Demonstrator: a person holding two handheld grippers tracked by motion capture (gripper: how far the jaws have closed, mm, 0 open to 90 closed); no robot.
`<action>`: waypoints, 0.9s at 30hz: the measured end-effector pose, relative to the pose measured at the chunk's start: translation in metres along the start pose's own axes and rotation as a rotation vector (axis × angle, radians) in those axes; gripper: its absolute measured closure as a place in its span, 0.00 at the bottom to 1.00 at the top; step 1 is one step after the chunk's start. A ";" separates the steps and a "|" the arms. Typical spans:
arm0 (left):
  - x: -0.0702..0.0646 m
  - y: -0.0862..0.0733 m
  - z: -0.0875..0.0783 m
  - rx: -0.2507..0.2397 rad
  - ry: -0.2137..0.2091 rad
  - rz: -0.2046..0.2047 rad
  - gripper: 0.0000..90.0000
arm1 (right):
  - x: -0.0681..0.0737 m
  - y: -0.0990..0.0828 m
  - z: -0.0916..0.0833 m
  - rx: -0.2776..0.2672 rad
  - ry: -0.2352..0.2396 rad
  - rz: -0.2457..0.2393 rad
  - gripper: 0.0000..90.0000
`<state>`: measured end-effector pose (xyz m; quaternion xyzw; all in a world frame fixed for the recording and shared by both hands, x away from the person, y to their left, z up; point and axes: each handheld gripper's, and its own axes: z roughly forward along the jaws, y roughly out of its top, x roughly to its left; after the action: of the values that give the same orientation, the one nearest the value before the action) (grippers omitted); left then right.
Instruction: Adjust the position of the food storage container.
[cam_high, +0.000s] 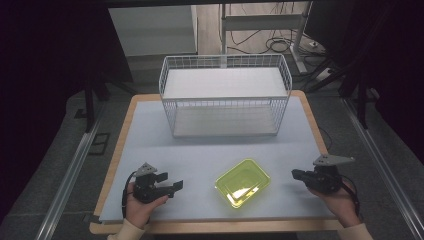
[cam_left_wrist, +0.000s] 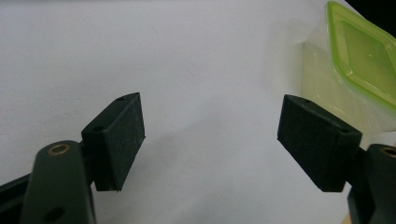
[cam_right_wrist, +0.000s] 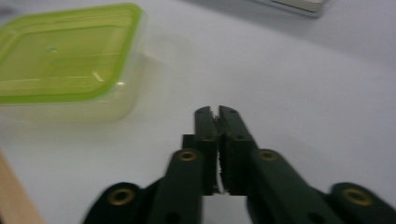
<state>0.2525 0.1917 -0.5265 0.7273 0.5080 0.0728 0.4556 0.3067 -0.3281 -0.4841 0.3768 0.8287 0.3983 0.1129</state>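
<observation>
Container (cam_high: 243, 182): clear, rectangular, lime-green lid on.

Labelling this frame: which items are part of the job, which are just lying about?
In the job:
- green-lidded container, lid on
- left gripper, jaws wide open, beside the container
- right gripper, jaws shut, apart from the container

Lying about:
- white wire basket at the back
- cables on the floor

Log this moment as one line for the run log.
left tool: open, beside box | right tool: shut, empty | box: lidded, on table, untouched | basket: behind box
</observation>
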 end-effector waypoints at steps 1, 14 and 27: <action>0.000 0.000 0.001 0.003 0.001 0.002 0.25 | 0.003 0.003 0.004 0.009 0.026 -0.017 1.00; -0.002 -0.001 0.001 0.006 0.006 0.011 0.25 | 0.029 0.019 0.043 0.073 0.113 -0.102 1.00; -0.004 -0.001 0.002 0.018 0.001 0.024 0.25 | 0.033 0.015 0.057 0.111 0.151 -0.148 1.00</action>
<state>0.2510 0.1873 -0.5275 0.7372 0.5003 0.0740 0.4481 0.3201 -0.2658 -0.5064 0.2892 0.8810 0.3699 0.0580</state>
